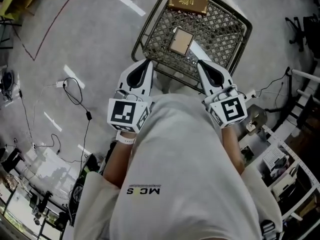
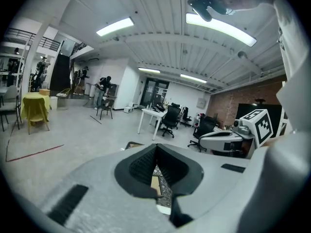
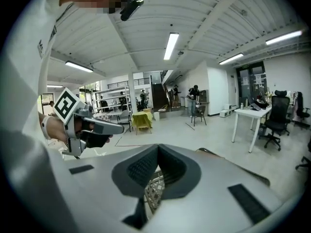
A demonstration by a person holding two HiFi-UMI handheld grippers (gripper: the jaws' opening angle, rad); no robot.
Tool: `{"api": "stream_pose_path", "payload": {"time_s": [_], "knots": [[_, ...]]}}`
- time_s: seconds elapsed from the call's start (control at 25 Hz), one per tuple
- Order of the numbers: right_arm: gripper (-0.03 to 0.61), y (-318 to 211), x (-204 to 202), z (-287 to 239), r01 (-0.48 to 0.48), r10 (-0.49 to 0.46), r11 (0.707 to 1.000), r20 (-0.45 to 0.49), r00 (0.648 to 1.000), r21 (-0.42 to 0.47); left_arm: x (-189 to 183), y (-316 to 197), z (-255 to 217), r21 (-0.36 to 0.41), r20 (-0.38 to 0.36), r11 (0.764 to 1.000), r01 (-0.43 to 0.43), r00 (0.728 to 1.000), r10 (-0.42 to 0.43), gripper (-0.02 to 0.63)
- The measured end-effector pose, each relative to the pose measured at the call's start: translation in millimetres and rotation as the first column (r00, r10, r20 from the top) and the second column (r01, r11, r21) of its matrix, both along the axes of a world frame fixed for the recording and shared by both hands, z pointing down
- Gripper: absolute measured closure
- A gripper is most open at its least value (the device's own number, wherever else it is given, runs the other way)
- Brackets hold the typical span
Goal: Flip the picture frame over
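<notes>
Head view looks down past our white shirt [image 1: 185,169] to both tools held close to the body, the left gripper [image 1: 148,62] and the right gripper [image 1: 200,64] side by side and apart, each pointing at the near edge of a black metal mesh tabletop with a raised tube rim [image 1: 144,32]. On the mesh lies the small square light-wood picture frame [image 1: 181,40], flat, with a tan panel facing up, ahead of and between the two grippers and touched by neither. Just beside it, toward the right gripper, lies a white flat strip [image 1: 200,50], and at the far edge rests a dark brown flat rectangular item with a gold emblem [image 1: 188,0], well apart from the frame. Only this view gives that layout. The left gripper view instead shows us its jaws with their tips pressed together and nothing held; through the slit below the tips we glimpse a sliver of tan frame, mesh and white strip, and off to the right we see the other gripper with its marker cube [image 2: 257,125]. The right gripper view shows its jaws likewise closed tip to tip and empty, with only mesh in the slit and no frame, and to the left our hand [image 3: 51,127] holding the left gripper. Both gripper views also take in the wide room with a white desk [image 3: 250,113] and black office chairs [image 2: 170,118], which the head view does not show.
</notes>
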State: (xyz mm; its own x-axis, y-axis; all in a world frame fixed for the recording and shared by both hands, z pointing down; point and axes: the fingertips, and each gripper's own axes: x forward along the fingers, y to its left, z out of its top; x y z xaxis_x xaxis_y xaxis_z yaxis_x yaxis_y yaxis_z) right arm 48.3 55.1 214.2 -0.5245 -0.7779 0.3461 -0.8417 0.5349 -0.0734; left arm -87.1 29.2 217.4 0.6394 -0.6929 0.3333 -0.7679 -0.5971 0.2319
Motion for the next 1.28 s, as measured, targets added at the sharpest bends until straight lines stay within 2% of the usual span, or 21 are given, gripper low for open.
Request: {"api": "stream_pose_path", "payload": {"time_s": [0.32,0.56,0.84,1.12,1.28], "knots": [[0.563,-14.4,15.4,10.4,0.076,-0.076,0.997,-0.038,0.996,0.013,22.1,-3.3,-1.5,-0.016,0.029,1.0,0.018,0.999,-0.018,0.589],[0.547,-25.6,15.2,29.8,0.108,-0.108,0.994,-0.029,0.994,0.002,33.5,-0.2,14.2,-0.042,0.063,0.999,-0.01,0.998,0.013,0.589],[0.528,-46.9,17.7,80.6,0.122,-0.124,0.991,-0.031,0.992,-0.053,36.7,-2.8,70.3,-0.109,0.103,0.994,0.01,0.995,0.001,0.589],[0.52,-55.8,14.0,122.6,0.176,-0.183,0.979,-0.059,0.981,-0.102,40.9,-0.3,105.4,-0.141,0.102,0.989,0.049,0.994,-0.035,0.589],[0.517,-55.3,16.5,140.1,0.229,-0.236,0.967,-0.054,0.97,-0.109,56.2,3.7,122.3,-0.156,0.105,0.986,0.061,0.993,-0.045,0.589]]}}
